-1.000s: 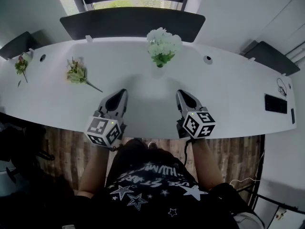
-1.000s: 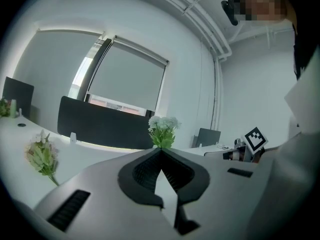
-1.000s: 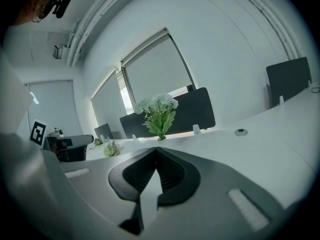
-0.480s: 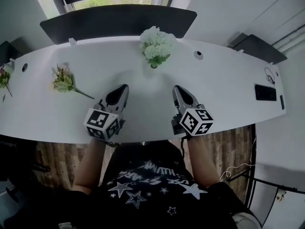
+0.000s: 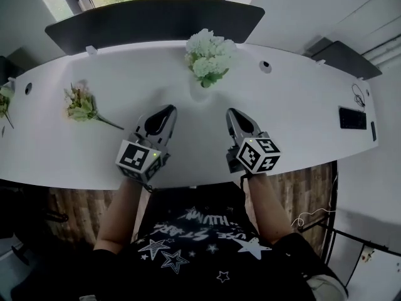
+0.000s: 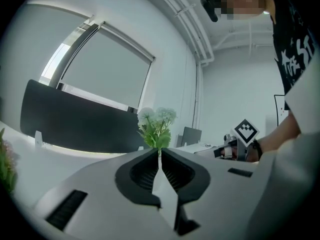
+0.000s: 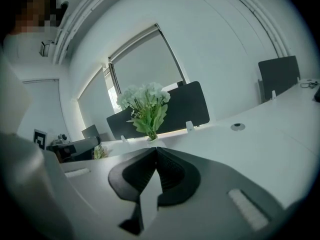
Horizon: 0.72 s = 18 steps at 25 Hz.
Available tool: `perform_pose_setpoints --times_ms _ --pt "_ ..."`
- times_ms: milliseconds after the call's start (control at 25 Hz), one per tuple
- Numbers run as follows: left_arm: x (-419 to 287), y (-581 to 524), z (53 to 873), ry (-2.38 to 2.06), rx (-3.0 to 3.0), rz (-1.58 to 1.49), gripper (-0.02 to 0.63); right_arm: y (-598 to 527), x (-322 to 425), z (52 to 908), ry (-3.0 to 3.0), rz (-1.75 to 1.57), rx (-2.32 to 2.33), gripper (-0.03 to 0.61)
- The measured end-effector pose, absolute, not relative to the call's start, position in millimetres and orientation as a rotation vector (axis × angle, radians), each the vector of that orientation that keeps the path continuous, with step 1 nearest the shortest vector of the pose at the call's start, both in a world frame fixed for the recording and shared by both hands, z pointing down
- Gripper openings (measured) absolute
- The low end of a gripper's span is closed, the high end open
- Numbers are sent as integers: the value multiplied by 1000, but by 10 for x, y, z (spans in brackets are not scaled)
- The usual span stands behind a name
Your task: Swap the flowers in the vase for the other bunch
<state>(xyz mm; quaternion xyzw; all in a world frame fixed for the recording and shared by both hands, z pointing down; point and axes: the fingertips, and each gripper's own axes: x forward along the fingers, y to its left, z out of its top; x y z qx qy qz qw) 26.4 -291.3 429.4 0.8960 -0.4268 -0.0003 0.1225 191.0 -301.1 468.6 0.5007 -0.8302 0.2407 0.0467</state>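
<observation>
Head view: saw the white flowers (image 5: 210, 54) standing upright in the vase (image 5: 200, 91) at the far middle of the table (image 5: 301, 118), just in front of the dark screen (image 5: 153, 21). Judged the step in hand to be the reach toward this bunch, with nothing taken out yet. To do it well, needed to open one pair of jaws before arriving, close on the stems low, just above the vase mouth, and lift straight up. Could also steady the vase with the other tongs, since it looked light and probably easy to tip. Found the left gripper (image 5: 168, 109) and the right gripper (image 5: 232, 112) near the front edge, both apart from the vase and pointing toward it, with the vase ahead and between them. Read both pairs of jaws as pressed fully together with nothing held; confirmed this in the left gripper view and the right gripper view, where the flowers stood straight beyond the tips. Noted the other bunch (image 5: 81, 104) lying flat to the left of the left gripper, well apart from the vase.
</observation>
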Motion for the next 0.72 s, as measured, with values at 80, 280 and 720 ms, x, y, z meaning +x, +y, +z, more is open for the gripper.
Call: perform_pose_setpoints --times_ms 80,280,720 --pt "272 -2955 4297 -1266 2601 19 9 -3119 1883 4692 -2542 736 1504 2" --pt "331 -3051 4393 -1258 2602 140 29 -3388 1754 4624 -2607 730 1442 3" --pt "781 -3347 4727 -1166 2703 221 296 -3630 1677 4809 -2621 753 1315 8"
